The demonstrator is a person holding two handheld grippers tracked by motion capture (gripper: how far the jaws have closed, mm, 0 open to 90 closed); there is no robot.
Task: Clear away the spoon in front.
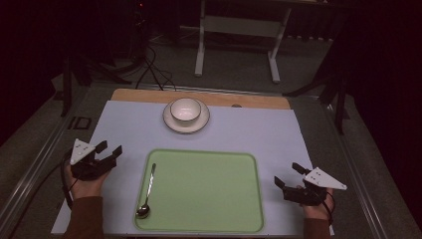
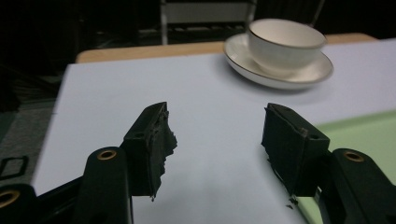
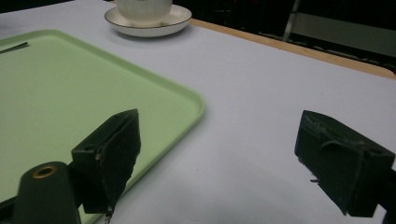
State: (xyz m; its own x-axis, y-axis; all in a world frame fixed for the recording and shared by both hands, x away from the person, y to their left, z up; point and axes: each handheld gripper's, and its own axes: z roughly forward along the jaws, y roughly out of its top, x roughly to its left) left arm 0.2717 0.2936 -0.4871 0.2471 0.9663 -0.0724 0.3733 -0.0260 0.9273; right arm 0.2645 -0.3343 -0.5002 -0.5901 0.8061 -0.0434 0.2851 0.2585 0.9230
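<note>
Spoon [image 1: 146, 191] lies along the left side of a green tray [image 1: 224, 199] at the near middle of the worktop [image 1: 268, 134], bowl end nearest. The left tool [image 1: 109, 152] rests just left of the tray, jaws spread and empty, beside the spoon but apart from it. The right tool [image 1: 287, 176] sits just right of the tray, jaws spread wide, nothing between them. A white cup [image 1: 185, 110] stands on a saucer [image 1: 172, 121] beyond the tray, far middle.
</note>
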